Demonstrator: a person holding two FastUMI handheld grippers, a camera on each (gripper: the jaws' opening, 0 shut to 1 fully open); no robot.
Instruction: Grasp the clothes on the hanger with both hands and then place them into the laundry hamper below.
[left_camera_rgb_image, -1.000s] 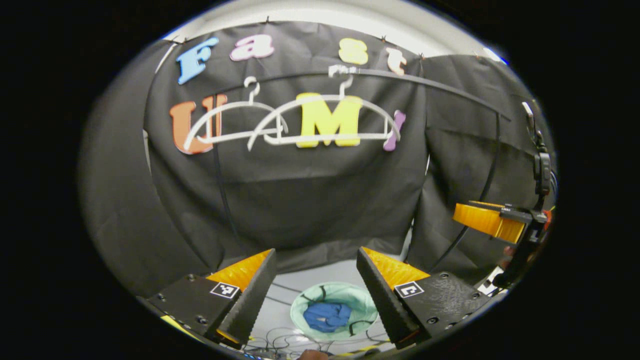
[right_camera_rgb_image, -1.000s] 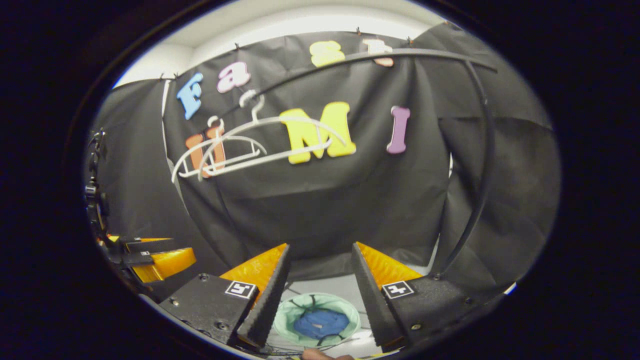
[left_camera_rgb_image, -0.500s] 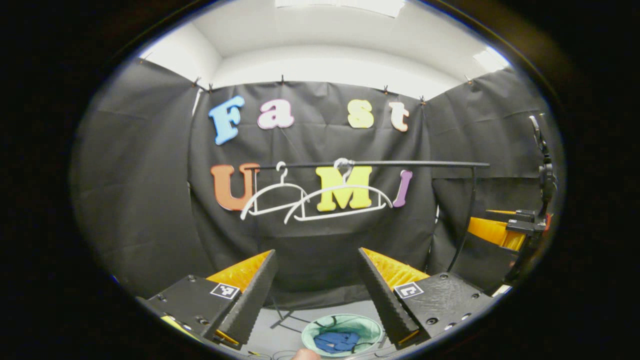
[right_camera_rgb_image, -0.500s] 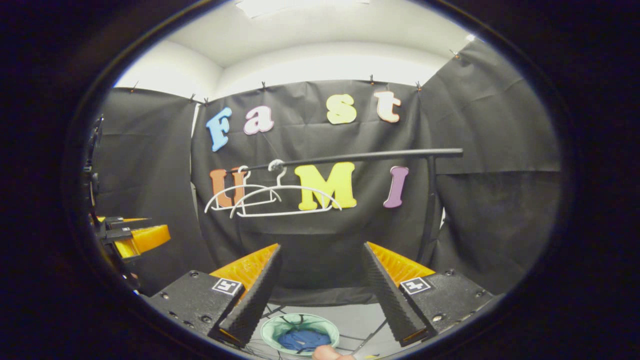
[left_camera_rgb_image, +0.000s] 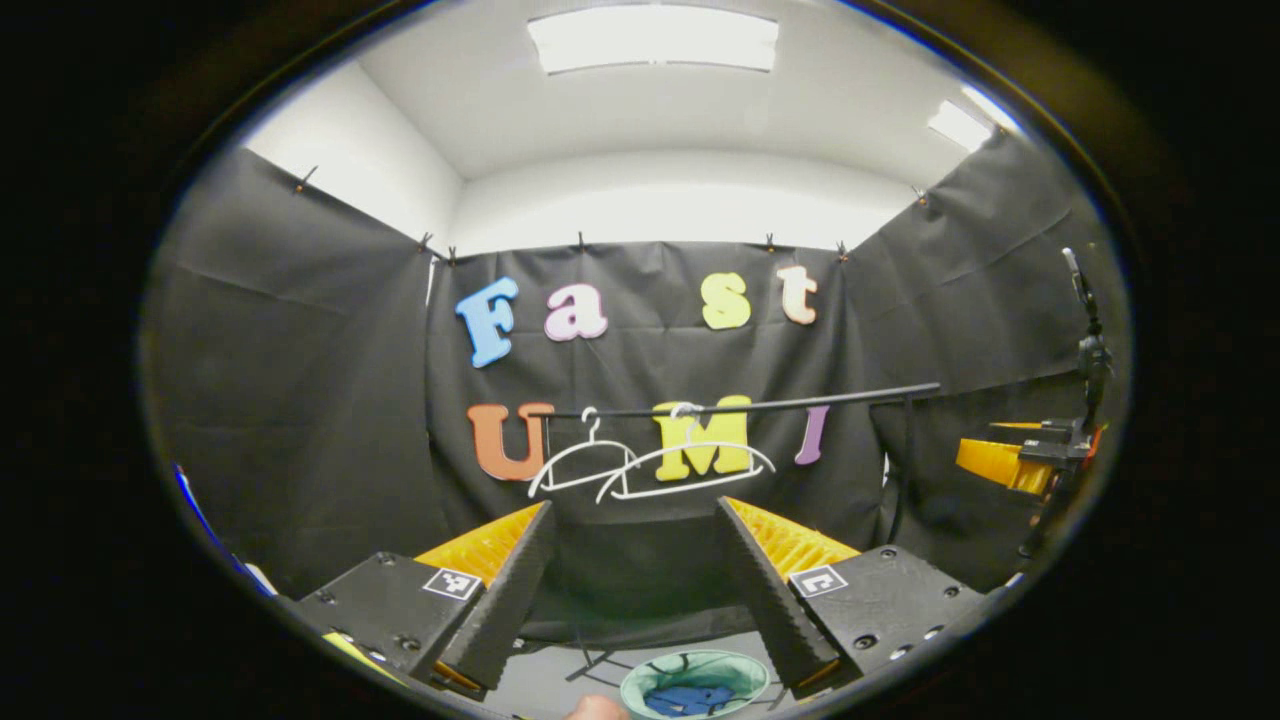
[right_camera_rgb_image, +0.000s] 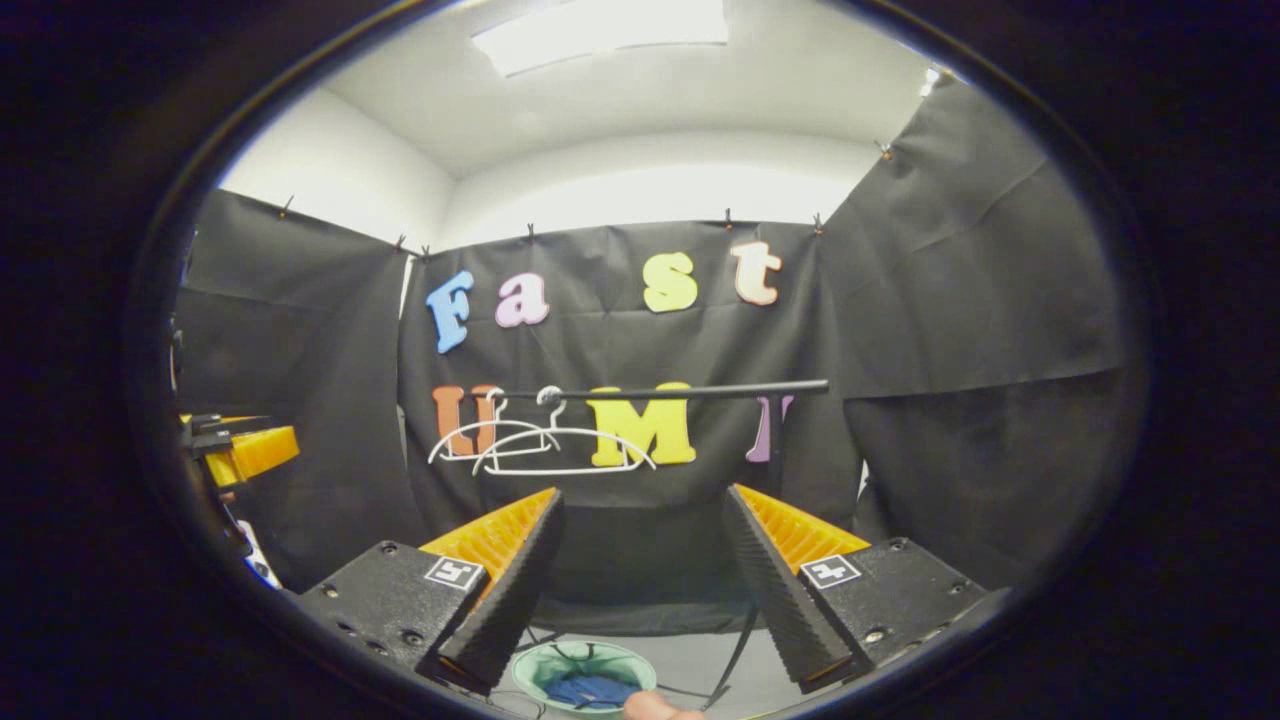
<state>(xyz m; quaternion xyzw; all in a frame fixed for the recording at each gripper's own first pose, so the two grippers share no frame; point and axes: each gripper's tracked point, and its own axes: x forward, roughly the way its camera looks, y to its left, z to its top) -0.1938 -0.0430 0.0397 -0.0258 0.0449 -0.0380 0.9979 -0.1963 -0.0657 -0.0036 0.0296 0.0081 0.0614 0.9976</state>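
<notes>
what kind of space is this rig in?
Likely an indoor recording booth staged as a laundry corner: black cloth walls, a black rail carrying two bare white hangers, and a green hamper with blue clothes on the floor.

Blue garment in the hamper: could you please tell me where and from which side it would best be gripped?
Probably from straight above, through the open top of the hamper, pinching a raised fold near the middle of the blue garment. It lies bunched at the bottom, and the wall of the hamper rings it, so a sideways approach looks blocked.
</notes>
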